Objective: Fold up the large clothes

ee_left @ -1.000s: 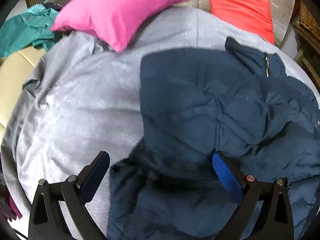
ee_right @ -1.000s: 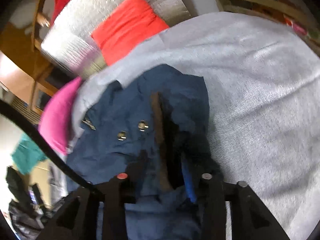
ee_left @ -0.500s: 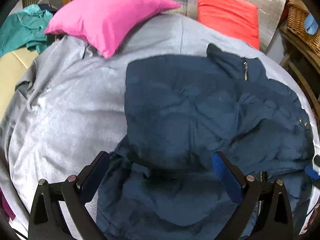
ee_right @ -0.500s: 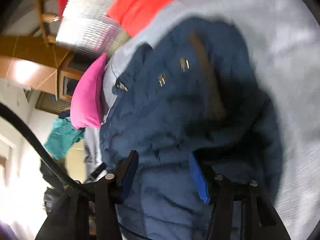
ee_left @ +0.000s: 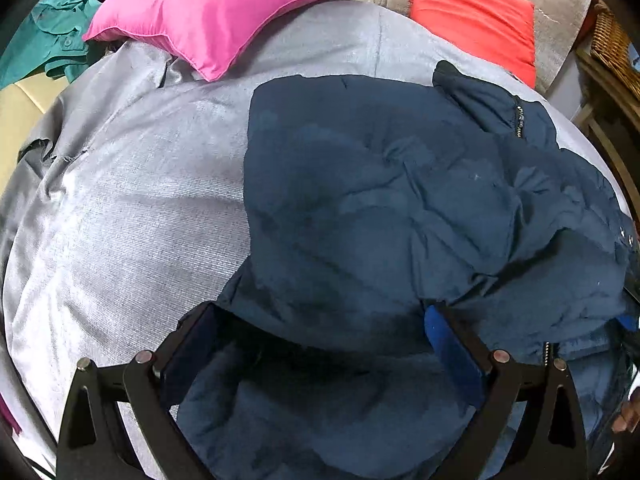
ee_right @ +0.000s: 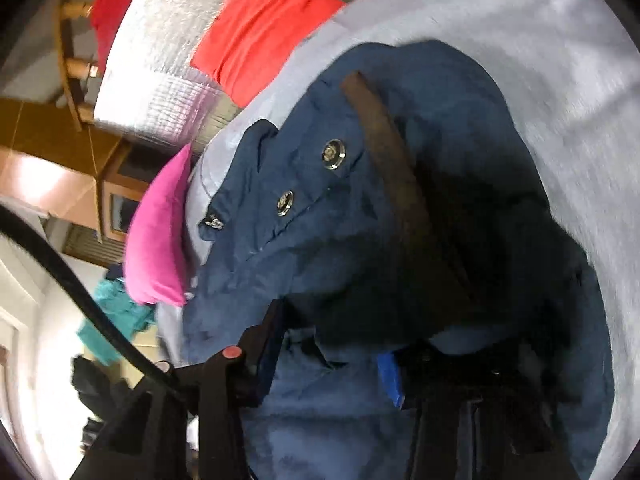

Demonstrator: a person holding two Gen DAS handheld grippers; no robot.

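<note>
Since the earlier frames, the right tongs [ee_right: 332,344] have dropped closer over the navy jacket [ee_left: 400,208] and their jaws have just been narrowing, with jacket fabric bunched between them; whether the pads press it cannot be told. Left tongs [ee_left: 320,332] stand released, spread wide over the jacket's near fold. Jacket lies crumpled on the grey bed cover [ee_left: 132,208], right of centre. 2 cushions sit far: pink cushion [ee_left: 216,8], red cushion [ee_left: 472,12].
</note>
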